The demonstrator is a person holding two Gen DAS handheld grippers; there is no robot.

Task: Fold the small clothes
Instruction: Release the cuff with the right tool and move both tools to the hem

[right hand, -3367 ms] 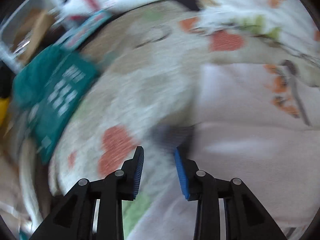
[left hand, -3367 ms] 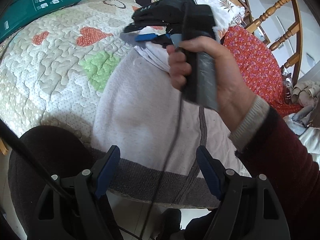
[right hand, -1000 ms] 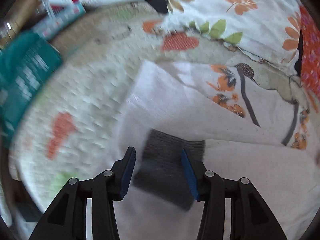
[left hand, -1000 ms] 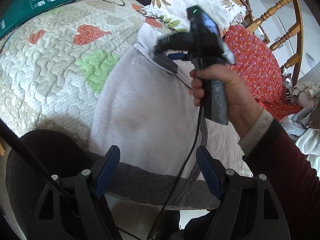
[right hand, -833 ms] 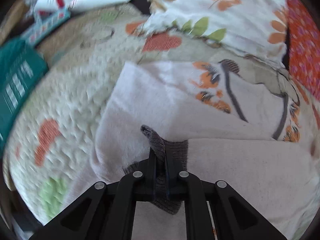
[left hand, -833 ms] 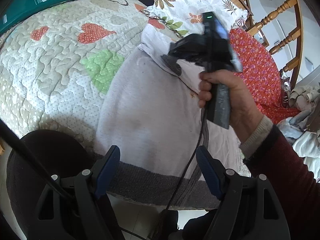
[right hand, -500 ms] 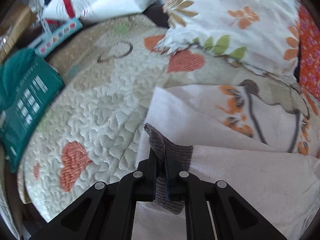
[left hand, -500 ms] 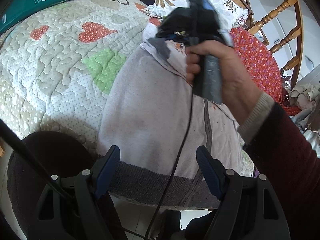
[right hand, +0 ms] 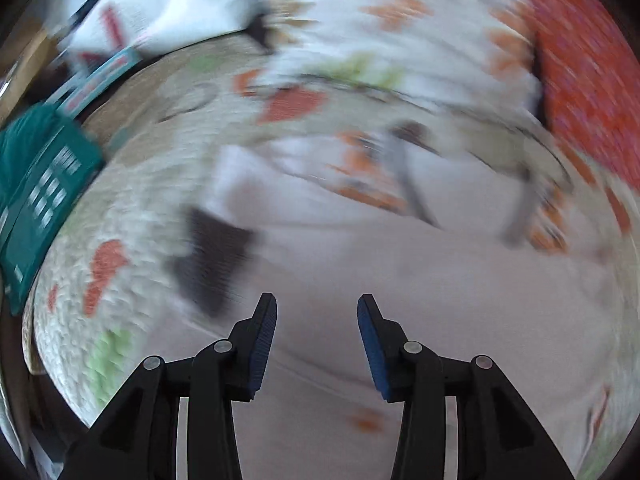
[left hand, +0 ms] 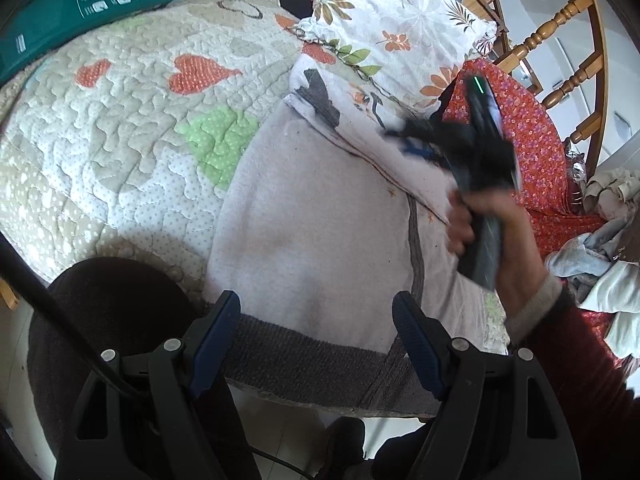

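Right tool (right hand: 317,334) hovering spread over pale garment (left hand: 320,232); left tool (left hand: 316,332) spread wide, gripping nothing, above grey hem (left hand: 304,352).

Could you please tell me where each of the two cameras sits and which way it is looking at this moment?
Left wrist: on the left gripper, looking over the pale sweater on the quilt; shows its open fingers, the right hand and right gripper.
Right wrist: on the right gripper, looking down at the sweater's grey cuff; blurred.
Shared: sweater, cuff, quilt, teal package.
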